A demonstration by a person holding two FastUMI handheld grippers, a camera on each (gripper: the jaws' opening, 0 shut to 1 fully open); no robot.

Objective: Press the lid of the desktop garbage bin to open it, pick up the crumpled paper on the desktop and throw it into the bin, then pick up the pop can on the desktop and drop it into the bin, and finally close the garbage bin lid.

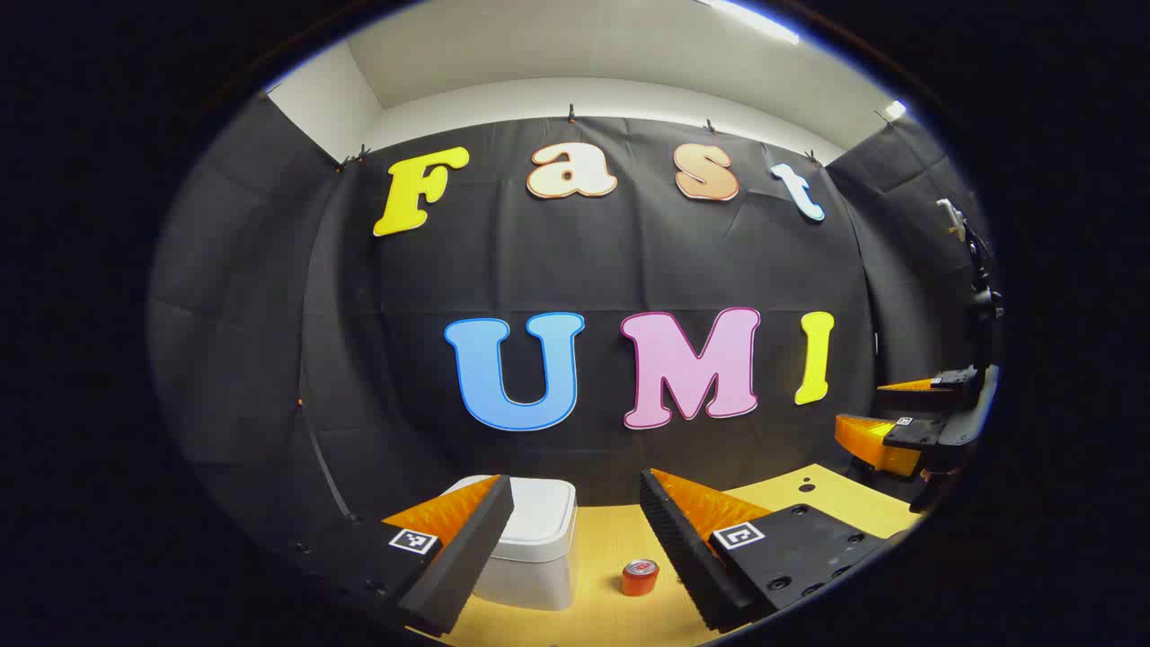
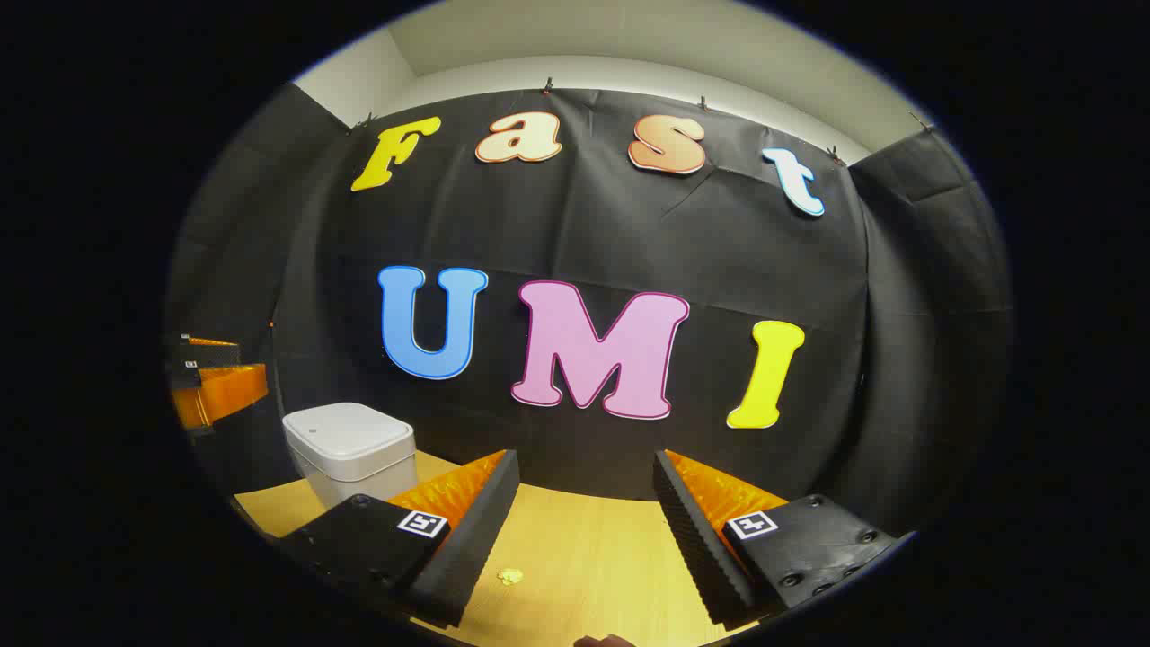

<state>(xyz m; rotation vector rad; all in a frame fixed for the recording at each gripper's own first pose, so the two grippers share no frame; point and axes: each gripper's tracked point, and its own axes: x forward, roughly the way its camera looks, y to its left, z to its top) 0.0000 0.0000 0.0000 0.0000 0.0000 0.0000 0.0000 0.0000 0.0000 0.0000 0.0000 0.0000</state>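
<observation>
Both grippers are raised above the desktop, jaws spread wide and holding nothing. In the left gripper view, the left gripper frames the pop can, which stands upright on the desktop just beside the garbage bin. The bin's lid is shut. In the right gripper view, the right gripper points over the crumpled paper, a small lump lying well clear of the bin. The bin stands toward the desktop's far edge, near the booth wall.
</observation>
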